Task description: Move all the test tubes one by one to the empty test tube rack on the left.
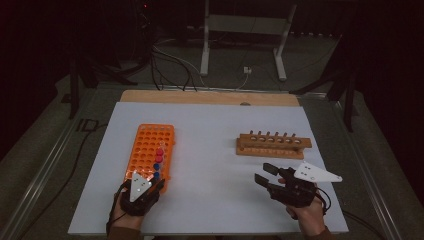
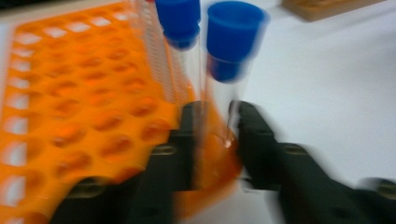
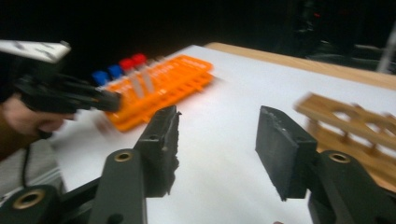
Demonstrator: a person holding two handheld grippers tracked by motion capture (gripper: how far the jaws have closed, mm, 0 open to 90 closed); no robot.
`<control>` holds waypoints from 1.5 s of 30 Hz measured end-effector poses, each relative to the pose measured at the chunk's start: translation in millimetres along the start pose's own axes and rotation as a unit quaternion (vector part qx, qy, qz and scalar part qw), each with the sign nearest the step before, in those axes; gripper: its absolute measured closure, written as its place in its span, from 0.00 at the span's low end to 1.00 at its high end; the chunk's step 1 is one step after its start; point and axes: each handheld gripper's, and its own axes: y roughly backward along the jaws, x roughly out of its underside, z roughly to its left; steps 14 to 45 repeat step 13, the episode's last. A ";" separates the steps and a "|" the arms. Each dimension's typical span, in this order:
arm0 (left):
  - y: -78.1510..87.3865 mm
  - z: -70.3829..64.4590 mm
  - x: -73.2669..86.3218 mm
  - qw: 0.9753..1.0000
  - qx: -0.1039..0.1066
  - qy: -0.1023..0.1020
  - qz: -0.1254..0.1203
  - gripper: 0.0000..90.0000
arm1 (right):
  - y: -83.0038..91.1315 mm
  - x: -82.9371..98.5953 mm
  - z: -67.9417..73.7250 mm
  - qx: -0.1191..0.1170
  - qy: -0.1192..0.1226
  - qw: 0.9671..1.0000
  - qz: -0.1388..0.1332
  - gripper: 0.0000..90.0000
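Blue-capped tube point(image 2: 232, 60) is standing in the near right corner of the orange rack point(image 1: 150, 150), and the left gripper point(image 2: 215, 135) is sitting with its two black jaws either side of the tube's clear lower part, very close to the glass; the left gripper view is blurred, so whether they are actually pressing on it I cannot tell. A second blue-capped tube point(image 2: 180, 23) is standing just behind the first, and red-capped tubes point(image 1: 160, 151) are sitting further along the same row. In the high view the left gripper point(image 1: 145, 186) is lying at the rack's near end, with a hand point(image 1: 122, 210) behind it.

The right gripper point(image 3: 217, 144) is hovering over bare surface with its jaws spread wide and nothing between them. In the high view it point(image 1: 264, 173) is sitting near the front right, just in front of the wooden rack point(image 1: 272, 145), which is standing with its holes unfilled, well apart from the orange one.

White sheet point(image 1: 215, 190) is covering most of the table; a strip of wooden tabletop point(image 1: 210, 97) is showing along the far edge. Room beyond is dark: grey floor, loose cables point(image 1: 170, 65), and white stand legs point(image 1: 242, 45) at the back. Metal rails point(image 1: 45, 170) are running along the table's sides.
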 end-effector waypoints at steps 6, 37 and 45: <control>43.1 18.1 -8.8 0.991 -0.039 0.034 -0.120 0.18 | 11.3 34.9 -23.9 0.079 0.002 0.997 0.016 0.26; 58.2 47.2 -15.8 0.982 -0.081 0.080 -0.151 0.01 | 10.3 57.2 -60.7 0.160 -0.021 0.986 0.036 0.01; 58.2 47.2 -15.8 0.982 -0.081 0.080 -0.151 0.01 | 10.3 57.2 -60.7 0.160 -0.021 0.986 0.036 0.01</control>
